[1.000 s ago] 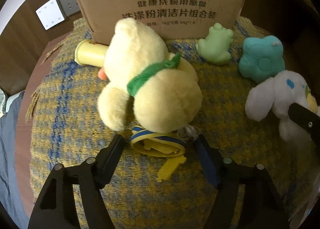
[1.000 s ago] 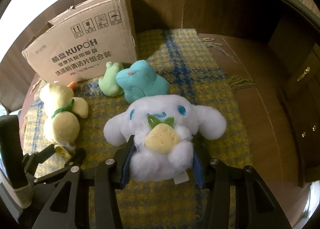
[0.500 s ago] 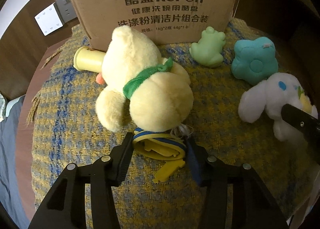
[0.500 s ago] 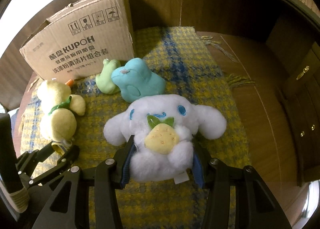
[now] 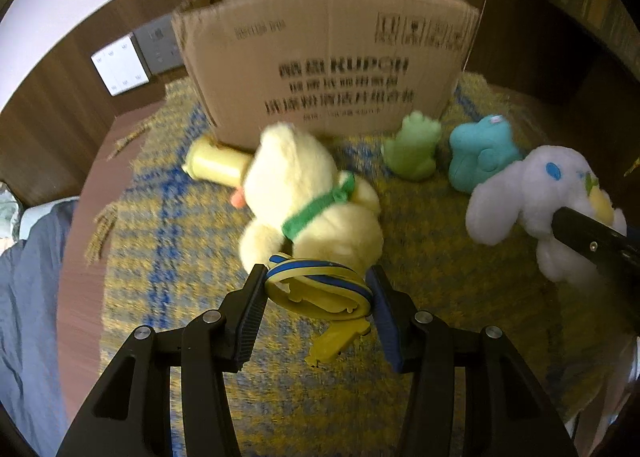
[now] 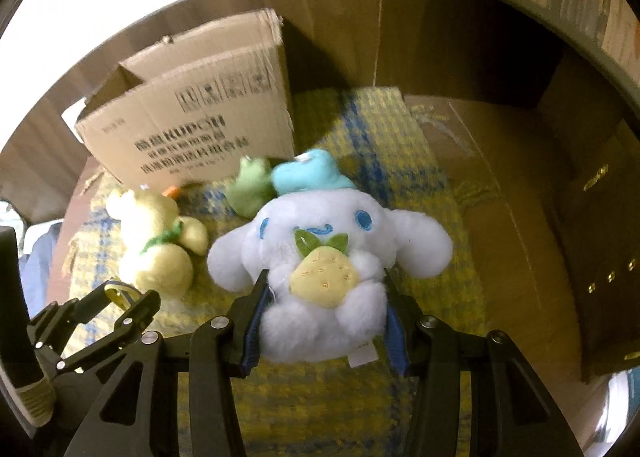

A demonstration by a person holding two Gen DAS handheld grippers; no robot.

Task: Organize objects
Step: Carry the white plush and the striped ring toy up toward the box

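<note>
Dark wood panelling backs a table covered by a yellow-and-blue woven cloth (image 5: pixel 168 225). At the cloth's far edge stands a cardboard box (image 5: pixel 320 69), printed side facing the cameras. The left gripper (image 5: pixel 316 293) is clamped on a yellow-and-blue striped loop (image 5: pixel 316 277) with a yellow tag hanging below it; the loop sits at the rear of the yellow duck plush (image 5: pixel 304 197), which lies just ahead of the fingertips. A pale yellow cylinder (image 5: pixel 212 163) lies against the box behind the duck. The right gripper (image 6: pixel 324 297) grips the white dog plush (image 6: pixel 328 233) by its lower body, between both pads. A green frog toy (image 6: pixel 248 187) and a teal plush (image 6: pixel 308 177) sit beyond it, near the box.
</note>
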